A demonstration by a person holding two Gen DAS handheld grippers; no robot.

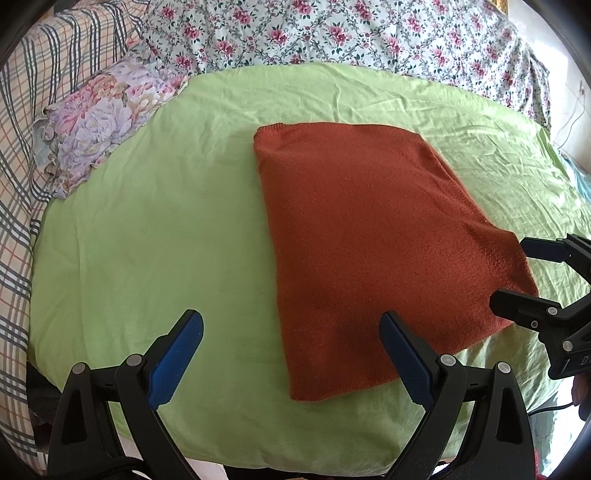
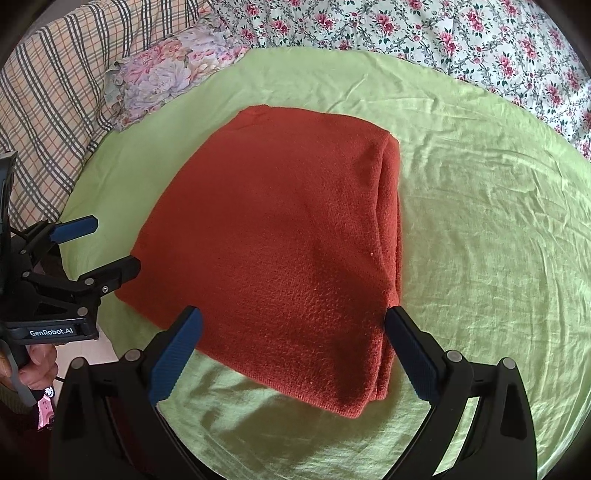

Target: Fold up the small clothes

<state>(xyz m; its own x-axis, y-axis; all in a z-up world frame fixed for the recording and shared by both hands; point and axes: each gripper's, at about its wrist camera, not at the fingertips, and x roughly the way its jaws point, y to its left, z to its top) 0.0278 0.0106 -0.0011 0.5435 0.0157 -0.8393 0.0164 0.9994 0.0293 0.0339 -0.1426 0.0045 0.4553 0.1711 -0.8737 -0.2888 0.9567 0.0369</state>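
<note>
A rust-red knitted garment [image 2: 280, 240] lies folded into a thick rectangle on the light green sheet [image 2: 480, 229] of a bed, its stacked layers showing along the right edge. The right hand-held gripper [image 2: 291, 325] hovers over its near end, blue-padded jaws spread wide and empty. The left hand-held gripper [image 1: 291, 328] is just as wide open and empty, near the garment's near left corner. A floral pillow [image 1: 99, 122] lies far left, beside plaid bedding [image 1: 22, 147], with a flowered quilt [image 1: 332, 33] at the far side.
</note>
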